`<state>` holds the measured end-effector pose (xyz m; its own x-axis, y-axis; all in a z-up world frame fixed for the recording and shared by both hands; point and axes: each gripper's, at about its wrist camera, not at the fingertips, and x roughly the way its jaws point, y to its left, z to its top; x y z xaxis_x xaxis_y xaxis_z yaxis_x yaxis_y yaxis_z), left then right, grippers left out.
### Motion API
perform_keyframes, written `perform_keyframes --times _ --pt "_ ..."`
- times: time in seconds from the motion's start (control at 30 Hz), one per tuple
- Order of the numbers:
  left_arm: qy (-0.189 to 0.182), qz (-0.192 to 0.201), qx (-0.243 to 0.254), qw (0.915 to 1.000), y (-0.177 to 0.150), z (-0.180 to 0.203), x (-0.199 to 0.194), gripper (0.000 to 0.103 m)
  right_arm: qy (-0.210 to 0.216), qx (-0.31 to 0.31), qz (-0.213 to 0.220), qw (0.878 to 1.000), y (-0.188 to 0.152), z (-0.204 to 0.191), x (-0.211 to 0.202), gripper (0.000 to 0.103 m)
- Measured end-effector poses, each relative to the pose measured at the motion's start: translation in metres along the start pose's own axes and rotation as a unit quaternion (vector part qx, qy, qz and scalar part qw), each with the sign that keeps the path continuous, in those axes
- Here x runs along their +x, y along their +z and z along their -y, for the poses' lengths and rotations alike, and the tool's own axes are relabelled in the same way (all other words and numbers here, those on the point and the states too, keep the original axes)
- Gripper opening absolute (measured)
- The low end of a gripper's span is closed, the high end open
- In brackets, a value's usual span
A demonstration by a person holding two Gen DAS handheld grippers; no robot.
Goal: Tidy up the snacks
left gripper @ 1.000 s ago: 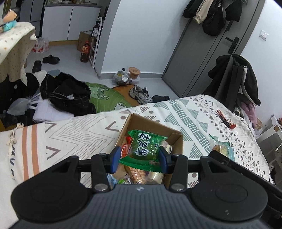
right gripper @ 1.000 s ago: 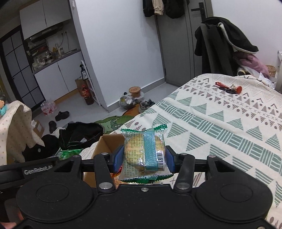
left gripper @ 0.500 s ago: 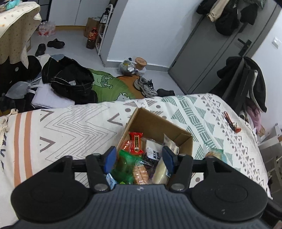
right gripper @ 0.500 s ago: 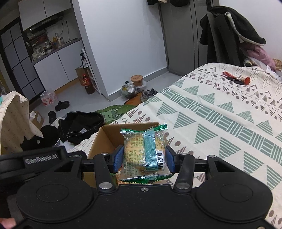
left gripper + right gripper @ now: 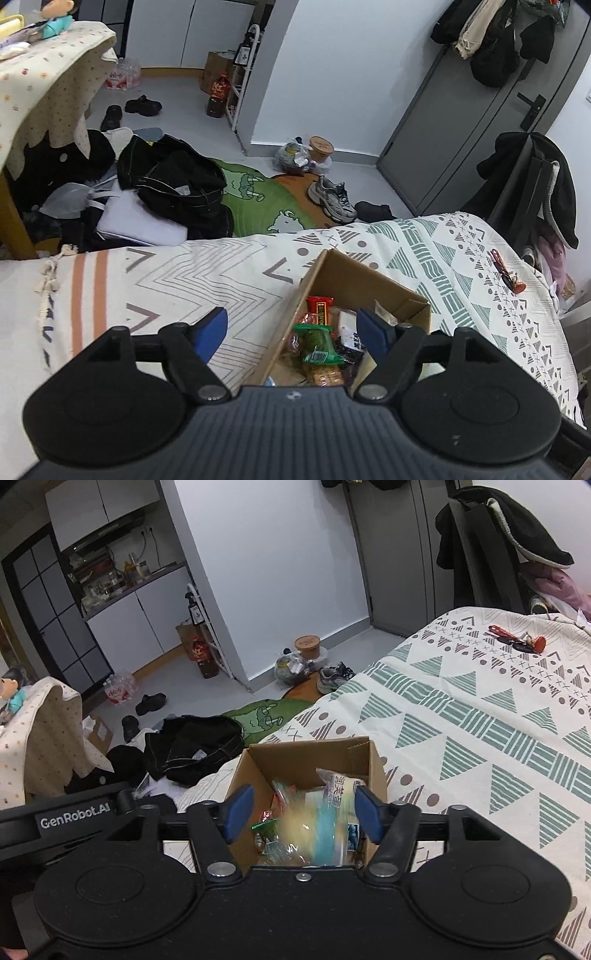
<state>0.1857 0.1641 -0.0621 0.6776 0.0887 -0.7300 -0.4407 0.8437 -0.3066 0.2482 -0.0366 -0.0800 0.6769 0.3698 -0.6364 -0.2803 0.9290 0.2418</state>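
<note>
An open cardboard box (image 5: pixel 373 284) (image 5: pixel 306 753) sits on the patterned bedspread, holding several snack packets. A green packet (image 5: pixel 318 341) lies inside it near a red packet (image 5: pixel 320 308). My left gripper (image 5: pixel 293 330) stands open just over the box's near left wall, with nothing between its fingers. My right gripper (image 5: pixel 302 814) is open above the box. Below it a clear cake packet with a teal band (image 5: pixel 314 836) shows blurred, free of the fingers, over the other snacks.
The bedspread (image 5: pixel 480 738) stretches right, with a red-handled tool and keys (image 5: pixel 517 642) lying far off. Beyond the bed edge the floor holds dark clothes (image 5: pixel 177 188), a green mat (image 5: pixel 255 206) and shoes (image 5: pixel 332 199). The left gripper's arm (image 5: pixel 74 819) crosses the right wrist view.
Both grippers have opened. The green packet dropped from the left one into the box half a second ago; the cake packet has just left the right one and is falling.
</note>
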Motion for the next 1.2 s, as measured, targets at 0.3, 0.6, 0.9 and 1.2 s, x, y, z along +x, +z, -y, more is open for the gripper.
perform_keyframes --times 0.3,0.6,0.9,1.2 --pt "0.011 0.015 0.013 0.9997 -0.003 0.003 -0.023 0.085 -0.016 0.024 0.014 0.999 0.002 0.023 -0.028 0.062" --pt "0.008 0.024 0.061 0.9978 -0.023 0.025 -0.048 0.093 -0.028 0.039 0.032 0.998 -0.003 0.052 -0.063 0.075" --pt "0.010 0.017 0.098 0.9950 -0.041 0.046 -0.068 0.094 -0.021 0.027 0.029 0.999 -0.011 0.068 -0.087 0.083" --pt "0.011 0.011 0.127 0.9918 -0.057 0.066 -0.089 0.094 -0.015 0.018 0.038 0.999 -0.014 0.083 -0.116 0.091"
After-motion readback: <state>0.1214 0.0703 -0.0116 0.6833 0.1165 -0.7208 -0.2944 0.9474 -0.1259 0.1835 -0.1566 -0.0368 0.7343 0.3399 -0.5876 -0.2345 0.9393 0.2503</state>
